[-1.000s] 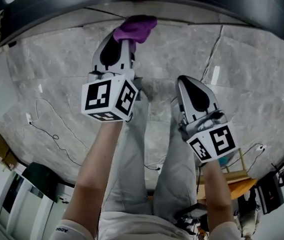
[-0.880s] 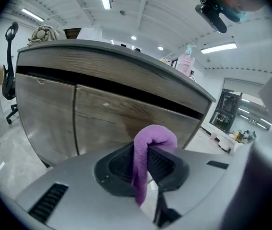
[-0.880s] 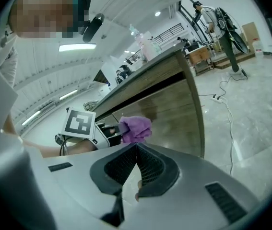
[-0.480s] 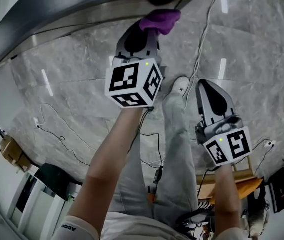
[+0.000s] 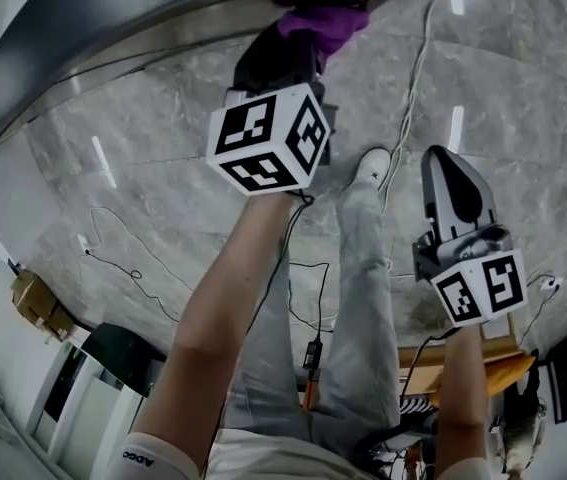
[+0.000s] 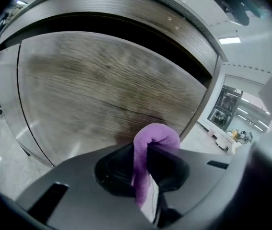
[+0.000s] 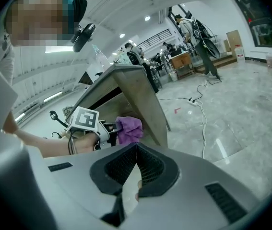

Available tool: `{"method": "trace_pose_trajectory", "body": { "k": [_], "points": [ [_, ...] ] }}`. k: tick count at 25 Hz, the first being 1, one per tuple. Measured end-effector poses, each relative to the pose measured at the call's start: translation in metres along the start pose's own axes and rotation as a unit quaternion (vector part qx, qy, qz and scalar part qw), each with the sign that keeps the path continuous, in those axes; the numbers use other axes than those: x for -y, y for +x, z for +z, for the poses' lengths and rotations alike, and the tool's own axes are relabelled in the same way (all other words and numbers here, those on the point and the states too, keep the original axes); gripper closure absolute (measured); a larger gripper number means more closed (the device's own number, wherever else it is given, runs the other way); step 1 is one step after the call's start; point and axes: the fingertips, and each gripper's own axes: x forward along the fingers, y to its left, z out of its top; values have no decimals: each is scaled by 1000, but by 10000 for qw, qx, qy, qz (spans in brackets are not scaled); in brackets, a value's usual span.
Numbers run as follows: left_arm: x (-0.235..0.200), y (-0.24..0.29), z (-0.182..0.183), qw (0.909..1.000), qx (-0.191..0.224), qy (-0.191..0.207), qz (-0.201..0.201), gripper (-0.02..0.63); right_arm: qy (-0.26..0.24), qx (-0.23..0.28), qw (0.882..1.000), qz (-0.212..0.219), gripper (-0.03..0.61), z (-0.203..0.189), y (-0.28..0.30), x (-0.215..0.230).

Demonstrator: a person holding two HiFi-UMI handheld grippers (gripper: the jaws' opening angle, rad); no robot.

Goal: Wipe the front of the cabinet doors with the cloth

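A purple cloth (image 5: 325, 23) is pinched in my left gripper (image 5: 298, 38), which is shut on it. The folded end of the cloth (image 6: 151, 140) sticks out past the jaws and sits against the wood-grain cabinet door (image 6: 102, 85), near its right edge. The right gripper view shows the same cloth (image 7: 130, 128) at the cabinet's front (image 7: 136, 95), beside the left gripper's marker cube (image 7: 84, 119). My right gripper (image 5: 445, 168) hangs lower and to the right, off the cabinet. Its jaws meet, shut (image 7: 136, 169), with nothing between them.
The cabinet's dark top edge (image 5: 163, 18) runs across the top of the head view. Cables (image 5: 413, 78) trail over the grey marble floor (image 5: 523, 88). The person's legs and a white shoe (image 5: 371, 166) stand below the grippers. Boxes and furniture (image 5: 38, 303) line the floor's edge.
The left gripper has carried the cloth up and rightwards along the cabinet front. The right gripper has drifted a little to the right and stays shut.
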Motion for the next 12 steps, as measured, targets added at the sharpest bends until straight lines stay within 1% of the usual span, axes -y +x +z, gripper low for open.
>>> {"method": "trace_pose_trajectory", "body": {
  "k": [2,6,12],
  "points": [
    [-21,-8,4,10000,-3,10,76,561,-11,-12,10000,57,552,-2,12,-15],
    [-84,-24,11,9996,15,-57,293,561,-45,-55,9997,242,552,-13,49,-59],
    [-159,-51,28,9981,94,-46,602,561,-101,-187,9983,536,552,-30,87,-116]
  ]
}}
